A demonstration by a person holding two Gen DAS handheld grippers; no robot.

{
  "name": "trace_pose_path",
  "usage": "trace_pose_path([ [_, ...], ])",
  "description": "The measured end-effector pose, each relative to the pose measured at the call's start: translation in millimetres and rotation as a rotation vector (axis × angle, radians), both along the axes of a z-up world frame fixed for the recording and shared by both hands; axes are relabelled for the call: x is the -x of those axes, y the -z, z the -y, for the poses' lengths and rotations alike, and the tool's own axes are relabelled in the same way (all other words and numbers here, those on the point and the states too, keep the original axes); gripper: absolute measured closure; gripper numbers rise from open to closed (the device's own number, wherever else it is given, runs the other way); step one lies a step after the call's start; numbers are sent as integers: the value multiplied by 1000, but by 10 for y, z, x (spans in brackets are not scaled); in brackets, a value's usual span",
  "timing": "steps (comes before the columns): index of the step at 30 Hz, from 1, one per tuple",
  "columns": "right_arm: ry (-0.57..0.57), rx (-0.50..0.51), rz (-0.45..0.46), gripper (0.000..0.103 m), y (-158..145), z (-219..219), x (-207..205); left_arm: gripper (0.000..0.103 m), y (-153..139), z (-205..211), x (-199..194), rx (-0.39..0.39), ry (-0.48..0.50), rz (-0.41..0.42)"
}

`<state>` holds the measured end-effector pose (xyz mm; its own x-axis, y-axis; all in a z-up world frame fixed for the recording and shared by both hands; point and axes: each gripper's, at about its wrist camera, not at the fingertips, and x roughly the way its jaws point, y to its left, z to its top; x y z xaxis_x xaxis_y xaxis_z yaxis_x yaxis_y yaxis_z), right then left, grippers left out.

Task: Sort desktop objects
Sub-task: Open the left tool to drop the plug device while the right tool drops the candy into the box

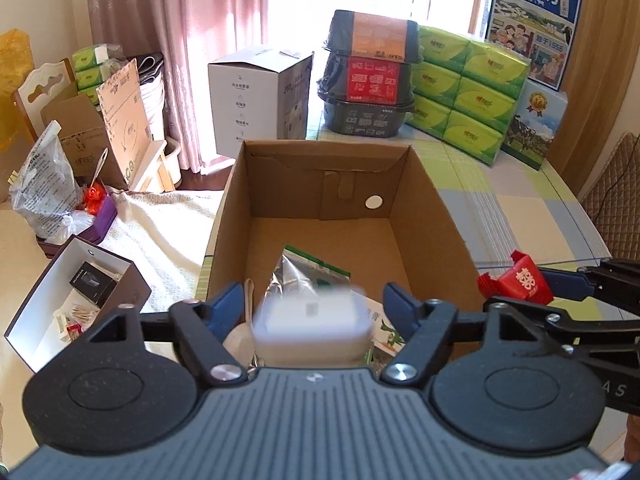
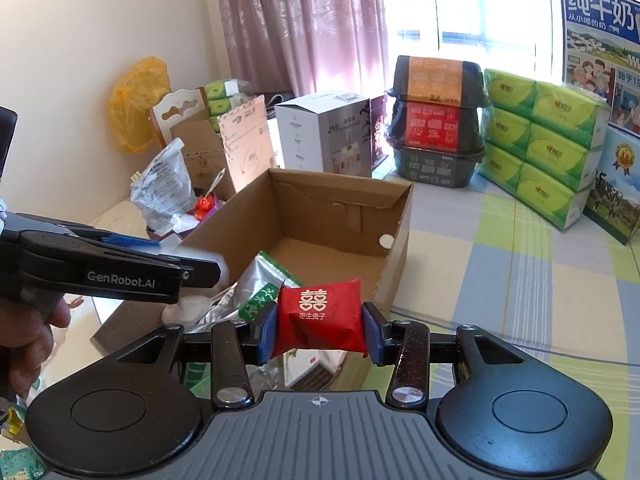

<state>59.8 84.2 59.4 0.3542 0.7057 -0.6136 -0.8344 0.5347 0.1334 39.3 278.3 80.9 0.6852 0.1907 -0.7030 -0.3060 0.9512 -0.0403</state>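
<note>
An open cardboard box point(image 1: 436, 216) point(image 2: 400, 224) stands on the checked tablecloth, with a silver and green pouch point(image 1: 304, 276) point(image 2: 256, 280) lying inside. My left gripper point(image 1: 316, 304) hovers over the box's near end, open. A blurred white case point(image 1: 314, 320) sits between and below its fingers, touching neither. My right gripper point(image 2: 320, 328) is shut on a red candy packet point(image 2: 320, 312) point(image 1: 520, 280) printed with gold characters. It holds the packet just right of the box's near corner. The left gripper point(image 2: 208, 264) also shows from the side in the right wrist view.
At the back of the table are stacked black food tubs point(image 1: 368, 76), green tissue packs point(image 1: 468, 92), a white carton point(image 1: 256, 100) and milk boxes point(image 1: 532, 28). An open white box point(image 1: 80, 292) and bags lie off the table's left. A hand point(image 2: 24, 344) holds the left gripper.
</note>
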Motion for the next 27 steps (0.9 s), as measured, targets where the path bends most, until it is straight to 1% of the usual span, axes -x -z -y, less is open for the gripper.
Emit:
trace_pose_path([
  [3, -1, 5, -5, 61, 26, -27, -48, 28, -22, -44, 27, 7, -13, 10],
  [8, -8, -1, -42, 61, 66, -98, -107, 28, -29, -115, 149, 5, -38, 6],
  [13, -17, -33, -79, 61, 28, -215, -143, 27, -54, -182, 294, 4, -74, 13],
  [15, -28, -59, -112, 54, -1, -267, -179, 25, -62, -189, 337, 1, -80, 12],
  [16, -27, -78, -125, 43, -20, -268, -194, 25, -65, -182, 353, -3, -84, 10],
  [17, -25, -93, -132, 39, -47, -269, -209, 22, -66, -180, 371, -7, -87, 9],
  [18, -22, -99, -131, 39, -74, -266, -217, 20, -67, -176, 391, -10, -92, 8],
  [24, 12, -79, -122, 37, -111, -103, -187, 19, -65, -91, 504, -30, -96, 7],
  [25, 19, -73, -125, 36, -108, -64, -174, 18, -69, -70, 523, -33, -96, 8],
  [27, 32, -63, -127, 29, -102, 20, -131, 9, -80, -23, 566, -46, -101, 14],
])
